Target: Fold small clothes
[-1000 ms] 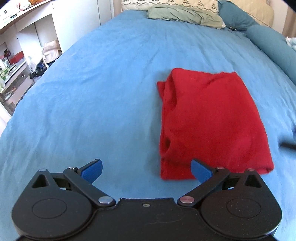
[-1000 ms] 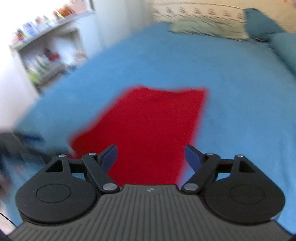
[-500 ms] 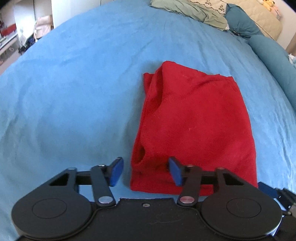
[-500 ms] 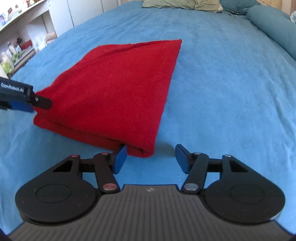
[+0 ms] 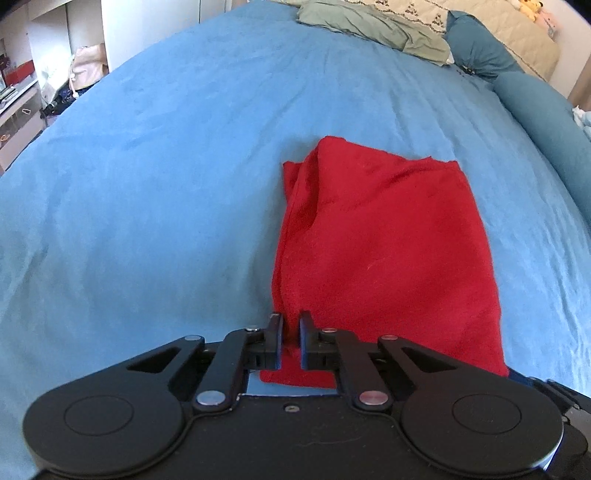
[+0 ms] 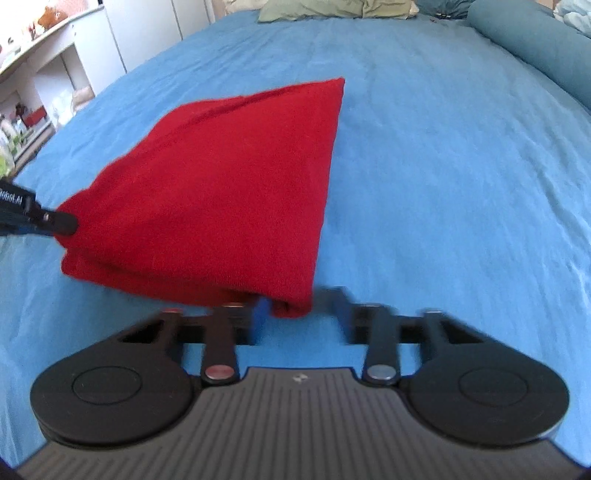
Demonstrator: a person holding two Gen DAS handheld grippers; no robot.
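A red folded garment (image 5: pixel 384 251) lies on the blue bedspread (image 5: pixel 166 177). My left gripper (image 5: pixel 291 332) is shut on the garment's near left corner. In the right wrist view the garment (image 6: pixel 229 181) spreads ahead, and its near right corner hangs between the jaws of my right gripper (image 6: pixel 301 317), which stand apart and are blurred by motion. The left gripper's fingers (image 6: pixel 55 221) show at the left, pinching the other near corner.
Green-grey bedding (image 5: pixel 373 27) and teal pillows (image 5: pixel 535 107) lie at the head of the bed. White shelving with clutter (image 5: pixel 44 74) stands off the bed's left side.
My left gripper closed on the garment's near left corner. My right gripper moved forward onto the near right corner, and its jaws narrowed.
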